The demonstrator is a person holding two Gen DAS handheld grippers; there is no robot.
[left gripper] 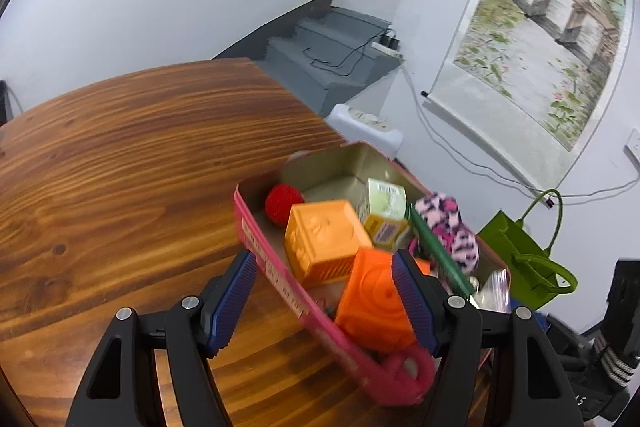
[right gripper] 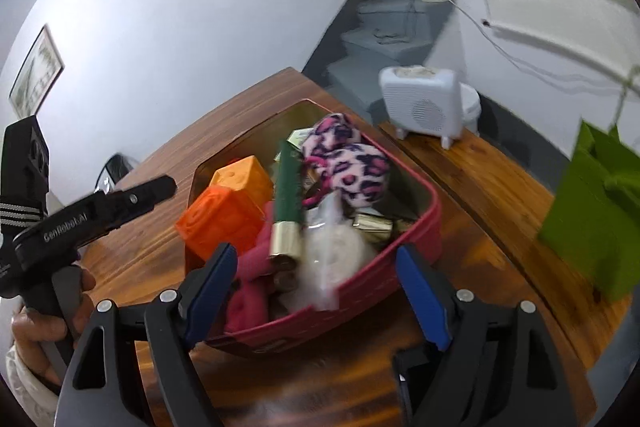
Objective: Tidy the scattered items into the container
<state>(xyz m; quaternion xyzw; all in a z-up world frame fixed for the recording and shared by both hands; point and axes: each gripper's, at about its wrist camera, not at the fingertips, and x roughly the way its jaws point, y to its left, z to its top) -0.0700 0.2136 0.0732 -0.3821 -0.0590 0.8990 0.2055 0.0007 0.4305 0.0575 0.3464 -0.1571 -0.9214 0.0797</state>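
A pink tin [left gripper: 256, 247] with a gold inside stands on the wooden table [left gripper: 120, 167]. In it lie a red pom ball [left gripper: 282, 205], a light orange cube [left gripper: 324, 239], a darker orange cube [left gripper: 372, 303], a small green and yellow box [left gripper: 384, 211], a green tube [left gripper: 436, 251] and a pink leopard scrunchie [left gripper: 452, 227]. My left gripper [left gripper: 322, 303] is open astride the tin's long wall, one finger outside and one inside beside the darker cube. My right gripper [right gripper: 316, 295] is open around the near end of the tin [right gripper: 424, 227], over a clear bag [right gripper: 328, 251] and a pink item [right gripper: 248, 299].
A white heater [right gripper: 424, 107] stands on the table behind the tin. A green bag [right gripper: 592, 215] sits to the right, near the table edge. A person's hand [right gripper: 36, 323] holds the black handle at far left. Grey steps [left gripper: 320, 43] and a hanging scroll [left gripper: 540, 27] lie beyond.
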